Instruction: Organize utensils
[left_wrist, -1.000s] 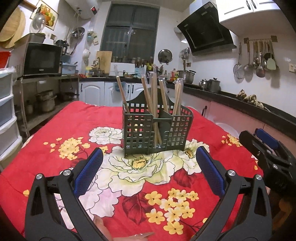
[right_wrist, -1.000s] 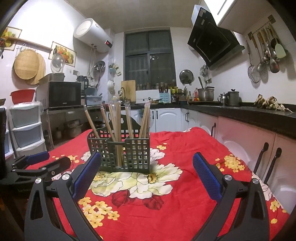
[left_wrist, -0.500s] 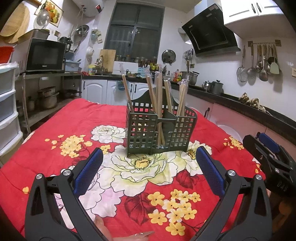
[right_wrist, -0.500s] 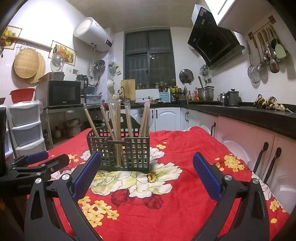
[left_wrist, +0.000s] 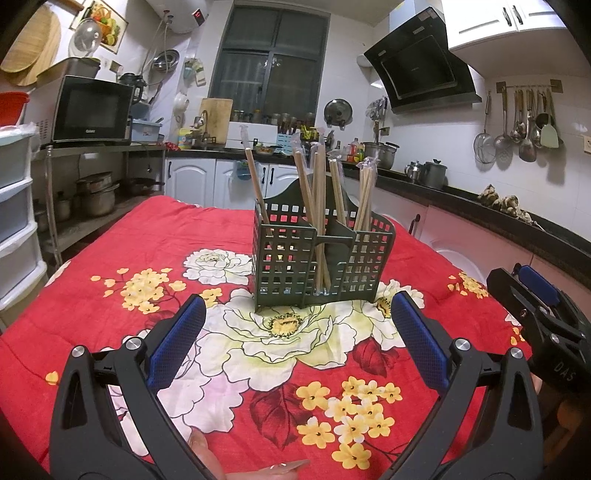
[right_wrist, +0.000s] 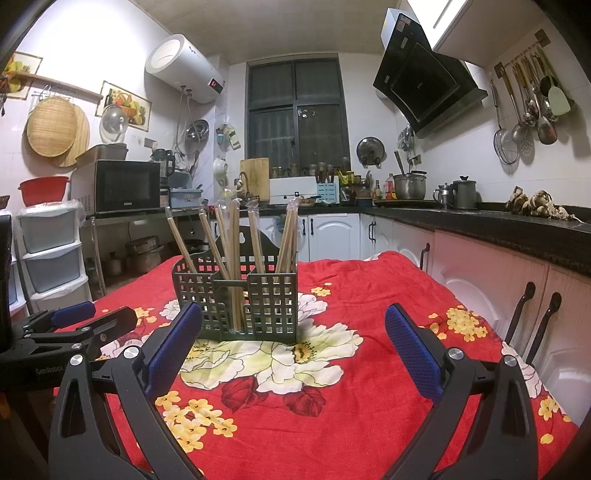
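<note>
The dark green utensil caddy (left_wrist: 321, 254) sits mid-table on the red floral tablecloth (left_wrist: 147, 243), wrapped chopsticks (left_wrist: 318, 206) standing in its compartments. The left gripper (left_wrist: 297, 339) and right gripper (right_wrist: 293, 339) hover near it, jaws wide apart, holding nothing.

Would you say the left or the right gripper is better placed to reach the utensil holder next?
Left, marginally: the left gripper faces the utensil holder centred; the right gripper sees it off-centre. Both are open.

chopsticks (left_wrist: 318, 206) stand in caddy (left_wrist: 321, 266) on table (left_wrist: 110, 280).
</note>
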